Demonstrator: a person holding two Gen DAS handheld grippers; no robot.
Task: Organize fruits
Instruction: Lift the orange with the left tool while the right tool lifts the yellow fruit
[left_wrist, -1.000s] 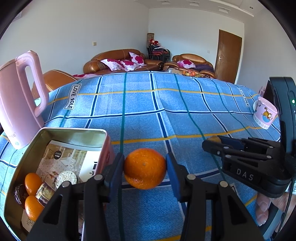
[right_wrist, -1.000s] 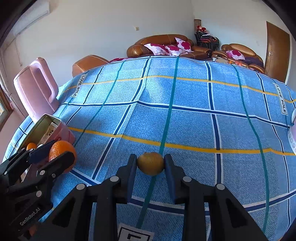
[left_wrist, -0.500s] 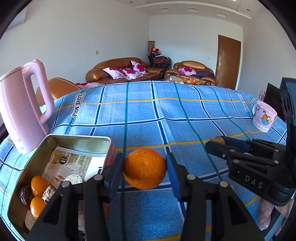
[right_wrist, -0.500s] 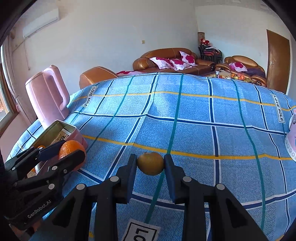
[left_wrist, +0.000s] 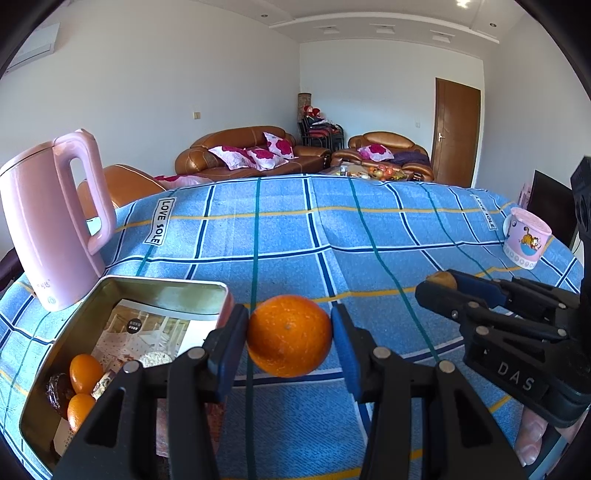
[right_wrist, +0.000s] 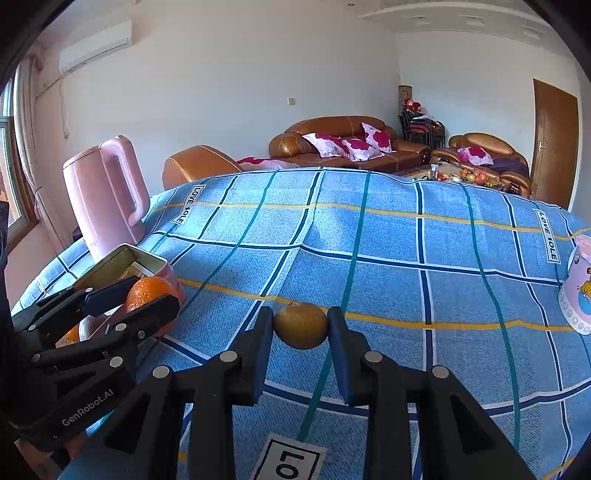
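My left gripper (left_wrist: 289, 334) is shut on an orange (left_wrist: 289, 335), held above the blue checked cloth just right of an open metal tin (left_wrist: 159, 291). Two small oranges (left_wrist: 85, 372) and some wrapped items lie in the tin's near corner. My right gripper (right_wrist: 300, 325) is shut on a small brown-green fruit (right_wrist: 300, 325), lifted off the cloth. The right wrist view has the left gripper (right_wrist: 147, 295) at lower left with the orange (right_wrist: 147, 293) beside the tin (right_wrist: 127, 258). From the left wrist view, the right gripper (left_wrist: 434, 284) shows at the right, its fruit (left_wrist: 441, 280) just visible.
A pink kettle (left_wrist: 51, 225) stands behind the tin at the left edge of the table. A pink cartoon mug (left_wrist: 526, 236) sits at the far right. Brown sofas and a wooden door lie beyond the table. A hand (left_wrist: 532, 435) shows under the right gripper.
Both grippers have tilted up and risen a little with their fruits, so more of the room and less of the cloth shows. Grips are unchanged.
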